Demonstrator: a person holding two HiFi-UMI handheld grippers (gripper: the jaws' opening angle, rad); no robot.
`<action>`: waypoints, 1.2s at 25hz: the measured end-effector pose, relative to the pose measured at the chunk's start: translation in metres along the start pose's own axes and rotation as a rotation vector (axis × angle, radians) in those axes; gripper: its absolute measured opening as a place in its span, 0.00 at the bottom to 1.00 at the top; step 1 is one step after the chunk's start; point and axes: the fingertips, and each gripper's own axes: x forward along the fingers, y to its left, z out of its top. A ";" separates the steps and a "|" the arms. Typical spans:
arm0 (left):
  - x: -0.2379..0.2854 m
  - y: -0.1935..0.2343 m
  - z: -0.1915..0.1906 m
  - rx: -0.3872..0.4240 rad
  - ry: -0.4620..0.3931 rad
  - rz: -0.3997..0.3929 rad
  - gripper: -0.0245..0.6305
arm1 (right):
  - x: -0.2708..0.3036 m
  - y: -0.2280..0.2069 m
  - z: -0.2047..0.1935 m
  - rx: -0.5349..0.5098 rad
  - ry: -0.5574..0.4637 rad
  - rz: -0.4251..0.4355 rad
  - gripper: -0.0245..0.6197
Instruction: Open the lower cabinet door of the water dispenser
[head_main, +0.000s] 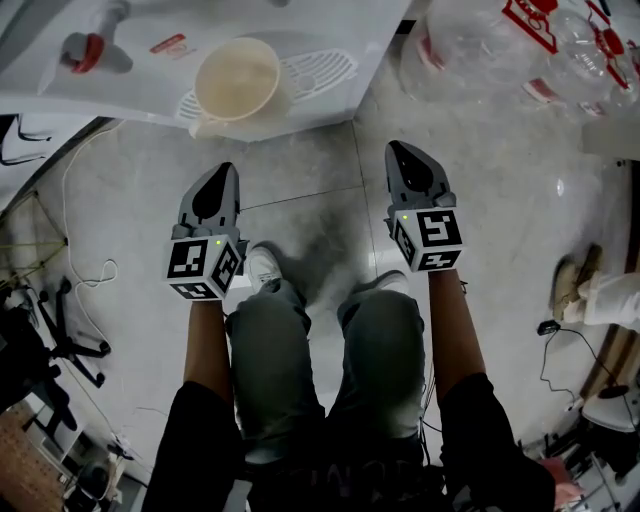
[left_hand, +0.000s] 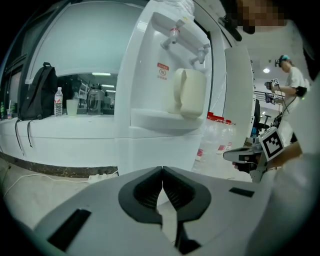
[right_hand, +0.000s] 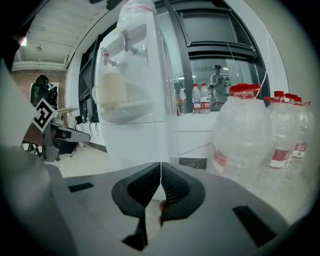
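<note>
No words can be read. The red sticker (left_hand: 163, 71) on the dispenser (left_hand: 150, 147), near 12 o'clock, is too small.

Grey tiled floor (head_main: 300, 170) with loose cables (head_main: 85, 270) trailing at the left. Long white counter (left_hand: 65, 136) under big dark-framed windows (left_hand: 90, 55), backpack (left_hand: 37, 92) on top.

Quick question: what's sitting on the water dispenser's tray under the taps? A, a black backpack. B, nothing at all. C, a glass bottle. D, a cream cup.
D: a cream cup stands on the tray of the water dispenser, just below its two taps.
</note>
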 end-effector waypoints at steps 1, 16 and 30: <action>0.004 0.002 -0.004 0.003 -0.002 0.001 0.06 | 0.005 -0.002 -0.004 -0.001 -0.005 0.000 0.06; 0.049 0.013 -0.024 0.054 -0.073 -0.030 0.06 | 0.067 -0.014 -0.038 -0.043 -0.066 0.042 0.10; 0.045 0.014 -0.028 0.097 -0.095 -0.076 0.06 | 0.115 -0.009 -0.024 -0.095 -0.109 0.207 0.51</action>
